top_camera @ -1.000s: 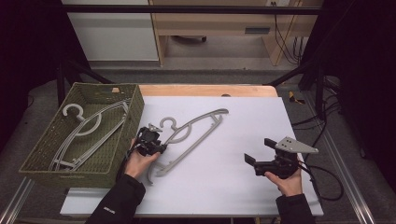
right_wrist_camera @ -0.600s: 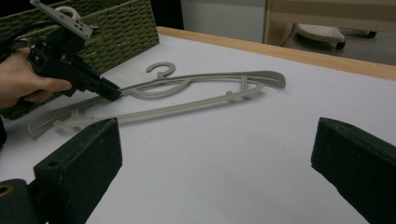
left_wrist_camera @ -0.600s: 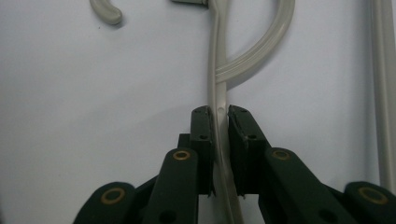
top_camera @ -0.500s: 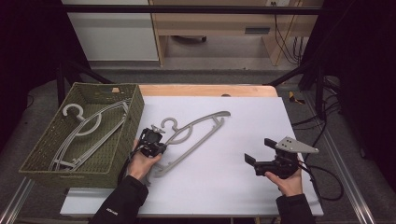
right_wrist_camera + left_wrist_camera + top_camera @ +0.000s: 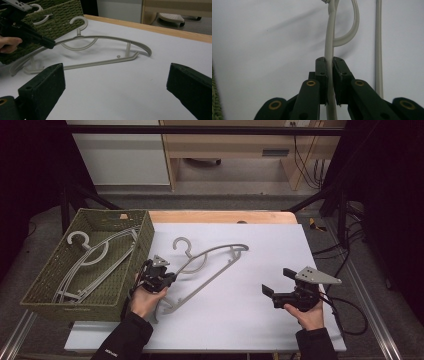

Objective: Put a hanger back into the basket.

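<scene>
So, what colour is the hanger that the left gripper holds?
Pale grey, almost off-white. The hanger shows best in the right gripper view, clamped by the left gripper.

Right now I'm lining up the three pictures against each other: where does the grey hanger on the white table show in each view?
High view: the grey hanger lies slantwise at centre-left, its lower arm pinched by the left hand-held gripper.
Left gripper view: its arm runs upward from between the closed jaws, at centre.
Right gripper view: it stretches across the upper middle.
Shared landmark: the green woven basket, left of the hanger in each.
</scene>
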The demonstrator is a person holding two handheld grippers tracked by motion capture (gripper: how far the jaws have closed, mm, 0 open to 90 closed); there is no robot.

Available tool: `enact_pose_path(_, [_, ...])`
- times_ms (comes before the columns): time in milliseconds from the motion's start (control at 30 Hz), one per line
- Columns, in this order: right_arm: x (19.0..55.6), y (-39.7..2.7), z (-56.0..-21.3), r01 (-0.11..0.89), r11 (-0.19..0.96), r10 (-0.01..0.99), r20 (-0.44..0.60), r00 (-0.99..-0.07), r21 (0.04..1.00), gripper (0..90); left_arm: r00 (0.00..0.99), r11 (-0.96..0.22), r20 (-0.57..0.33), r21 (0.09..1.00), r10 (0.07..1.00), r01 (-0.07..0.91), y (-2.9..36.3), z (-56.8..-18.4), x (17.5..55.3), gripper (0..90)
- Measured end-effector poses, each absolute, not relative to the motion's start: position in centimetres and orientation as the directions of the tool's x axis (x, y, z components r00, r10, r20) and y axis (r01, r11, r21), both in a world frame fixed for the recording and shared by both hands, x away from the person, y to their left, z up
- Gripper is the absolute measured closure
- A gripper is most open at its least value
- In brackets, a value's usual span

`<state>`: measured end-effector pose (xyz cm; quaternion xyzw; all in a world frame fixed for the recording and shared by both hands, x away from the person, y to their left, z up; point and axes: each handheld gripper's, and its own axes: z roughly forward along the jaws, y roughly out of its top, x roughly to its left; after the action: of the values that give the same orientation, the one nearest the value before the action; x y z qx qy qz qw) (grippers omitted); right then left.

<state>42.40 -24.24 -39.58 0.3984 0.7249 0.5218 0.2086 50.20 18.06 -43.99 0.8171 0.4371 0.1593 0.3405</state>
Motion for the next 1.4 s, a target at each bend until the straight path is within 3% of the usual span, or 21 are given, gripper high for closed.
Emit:
enact_pose_path(467, [42.5,-24.0,-39.8,0.365,0.151,0.792,0.108,-0.601,0.919,2.1,0.545,-0.426,0.001,0.624,0.839,0.655,17.7,-46.3,51.3,81.1])
enact_pose_path(567, [42.4,-24.1,-39.7,0.368,0.142,0.792,0.117,-0.599,0.919,2.1,0.551,-0.455,0.029,0.600,0.834,0.658,17.9,-46.1,50.9,74.0])
enact_pose_path(700, [42.4,-24.1,-39.7,0.363,0.145,0.792,0.111,-0.600,0.920,2.1,0.566,-0.471,0.026,0.586,0.824,0.659,18.1,-46.3,50.5,71.2])
enact_pose_path(800, [42.4,-24.1,-39.7,0.362,0.145,0.793,0.111,-0.599,0.921,2.1,0.556,-0.468,0.030,0.581,0.830,0.666,17.9,-46.3,50.5,72.0])
enact_pose_path(967, [42.3,-24.1,-39.5,0.361,0.137,0.792,0.117,-0.599,0.923,2.1,0.534,-0.453,0.027,0.567,0.845,0.688,17.5,-46.2,50.4,81.2])
enact_pose_path(1067, [42.3,-24.2,-39.5,0.356,0.145,0.788,0.110,-0.605,0.923,2.2,0.536,-0.456,0.042,0.586,0.843,0.670,17.6,-46.3,50.2,82.0])
enact_pose_path(1400, [42.2,-24.2,-39.4,0.359,0.136,0.791,0.117,-0.600,0.923,2.1,0.541,-0.367,-0.039,0.692,0.840,0.621,18.9,-44.2,48.7,82.5])
